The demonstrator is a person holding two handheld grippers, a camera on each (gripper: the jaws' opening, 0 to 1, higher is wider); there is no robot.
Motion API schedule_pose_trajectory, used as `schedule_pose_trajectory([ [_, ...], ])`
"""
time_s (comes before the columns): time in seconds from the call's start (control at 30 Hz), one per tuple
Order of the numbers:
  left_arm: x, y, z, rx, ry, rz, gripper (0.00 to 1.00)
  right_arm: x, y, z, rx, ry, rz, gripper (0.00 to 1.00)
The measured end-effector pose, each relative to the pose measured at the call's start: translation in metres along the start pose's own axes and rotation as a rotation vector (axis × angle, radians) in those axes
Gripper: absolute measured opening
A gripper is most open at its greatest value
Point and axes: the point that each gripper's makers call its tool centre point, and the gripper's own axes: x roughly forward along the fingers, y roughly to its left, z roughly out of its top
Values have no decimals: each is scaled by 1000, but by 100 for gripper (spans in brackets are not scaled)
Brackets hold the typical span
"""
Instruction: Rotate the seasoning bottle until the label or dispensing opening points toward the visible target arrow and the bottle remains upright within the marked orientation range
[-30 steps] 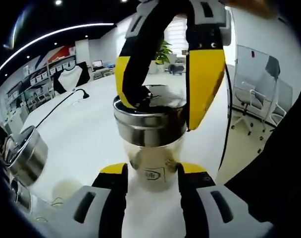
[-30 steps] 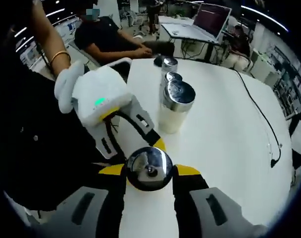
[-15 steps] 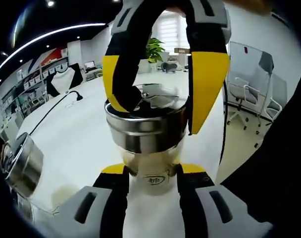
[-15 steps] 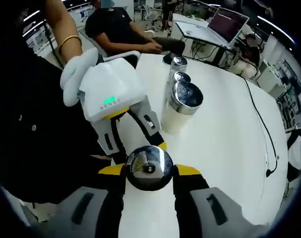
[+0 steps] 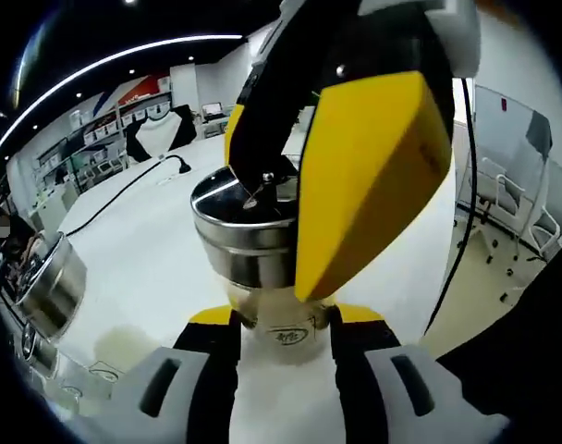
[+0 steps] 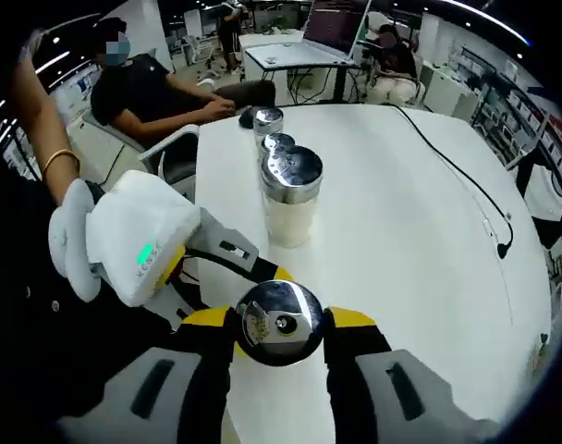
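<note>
Jaws of the left gripper (image 5: 282, 326) are clamped on the clear lower body of the seasoning bottle (image 5: 262, 250), one yellow pad on each side just under the steel cap; jaws of the right gripper (image 6: 279, 326) come from above and are closed on that cap (image 6: 279, 320), seen end-on as a shiny disc between them. In the left gripper view the right gripper's yellow pads sit against the cap's rim. The bottle stands on the white surface (image 6: 401, 222) near its edge, close to the person holding the grippers.

By its look, the bottle is a glass or clear plastic body with a polished metal lid: stiff, fairly light with pale contents, and slick on both parts. I judge the glass fragile if tipped, and the smooth cap likely to slip under a twisting grip, so a hold low on the body plus a firm pinch across the cap's rim suits best.

Its long axis runs upright, roughly square to the surface, with the cap uppermost. A small printed mark on the body faces the left gripper's camera. No target arrow can be made out, so which way the opening should end up I cannot tell.

Three more shakers (image 6: 290, 190) stand in a row further along the surface
</note>
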Motion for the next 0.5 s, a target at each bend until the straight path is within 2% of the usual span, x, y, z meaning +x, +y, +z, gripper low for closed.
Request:
schedule_pose_trajectory([
  [0.2, -6, 1, -4, -28, -4, -62, 39, 1, 2, 1, -90, 11, 37, 36],
  [0.4, -18, 3, -12, 6, 7, -62, 43, 5, 0, 6, -169, 26, 60, 36],
  [0.5, -28, 7, -13, -5, -5, -53, 44, 5, -1, 8, -220, 49, 83, 36],
])
